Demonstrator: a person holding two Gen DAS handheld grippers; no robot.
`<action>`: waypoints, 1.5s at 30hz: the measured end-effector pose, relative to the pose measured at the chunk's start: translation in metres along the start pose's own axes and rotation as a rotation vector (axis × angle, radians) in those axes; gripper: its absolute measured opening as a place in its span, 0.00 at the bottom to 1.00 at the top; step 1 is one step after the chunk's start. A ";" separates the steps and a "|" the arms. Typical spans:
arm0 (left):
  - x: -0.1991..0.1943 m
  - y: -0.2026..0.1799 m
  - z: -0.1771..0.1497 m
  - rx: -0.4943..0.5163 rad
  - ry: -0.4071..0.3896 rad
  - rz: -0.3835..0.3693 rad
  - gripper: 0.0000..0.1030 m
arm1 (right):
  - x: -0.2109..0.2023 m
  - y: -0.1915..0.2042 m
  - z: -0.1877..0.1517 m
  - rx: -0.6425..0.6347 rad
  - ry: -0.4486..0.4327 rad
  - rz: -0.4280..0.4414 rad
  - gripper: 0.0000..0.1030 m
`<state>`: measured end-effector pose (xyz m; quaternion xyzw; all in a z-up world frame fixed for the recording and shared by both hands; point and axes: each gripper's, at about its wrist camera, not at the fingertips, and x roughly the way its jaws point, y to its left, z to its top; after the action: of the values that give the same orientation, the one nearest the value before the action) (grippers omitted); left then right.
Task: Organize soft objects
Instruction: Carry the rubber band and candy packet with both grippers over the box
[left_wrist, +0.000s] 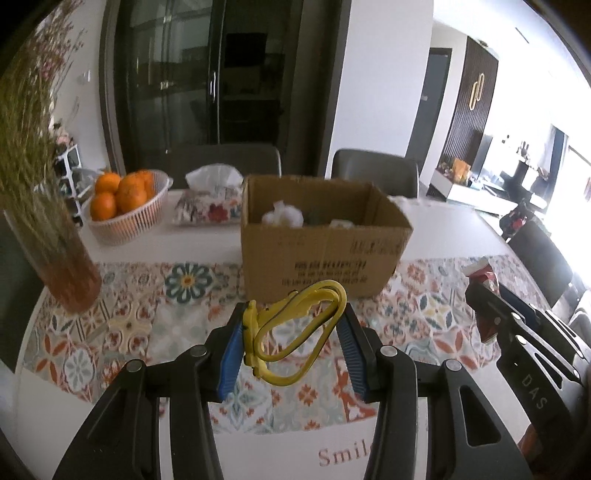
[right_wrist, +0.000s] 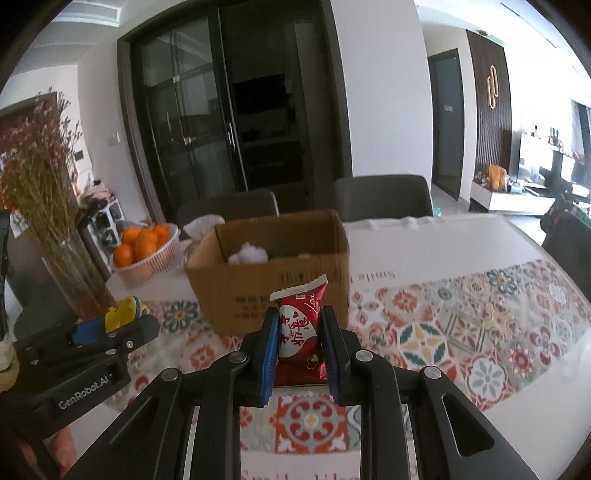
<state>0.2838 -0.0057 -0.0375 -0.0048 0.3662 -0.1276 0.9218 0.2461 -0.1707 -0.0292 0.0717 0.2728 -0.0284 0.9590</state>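
My left gripper (left_wrist: 293, 314) is shut on a yellow bendy ring (left_wrist: 295, 332), squeezed between its blue pads above the patterned table runner. My right gripper (right_wrist: 298, 325) is shut on a red snack packet (right_wrist: 301, 328), held upright. An open cardboard box (left_wrist: 321, 243) stands just beyond both grippers; it also shows in the right wrist view (right_wrist: 273, 280). White fluffy stuff (left_wrist: 282, 216) lies inside it. The right gripper shows at the right edge of the left wrist view (left_wrist: 491, 295), and the left gripper at the left of the right wrist view (right_wrist: 122, 314).
A glass vase of dried flowers (left_wrist: 48, 236) stands at the left. A basket of oranges (left_wrist: 125, 206) and a floral tissue box (left_wrist: 210, 206) sit behind the box's left side. Grey chairs (left_wrist: 373, 170) line the far edge of the table.
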 end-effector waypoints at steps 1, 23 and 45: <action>0.000 0.000 0.003 0.003 -0.008 -0.001 0.46 | 0.001 0.000 0.003 0.003 -0.005 0.002 0.23; 0.024 -0.009 0.088 0.040 -0.131 0.023 0.46 | 0.046 -0.003 0.078 -0.010 -0.108 0.018 0.23; 0.091 0.001 0.137 0.009 -0.068 0.006 0.46 | 0.129 -0.007 0.116 0.001 0.005 0.083 0.23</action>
<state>0.4405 -0.0377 0.0017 -0.0040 0.3342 -0.1260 0.9340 0.4153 -0.1970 -0.0003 0.0837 0.2718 0.0115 0.9586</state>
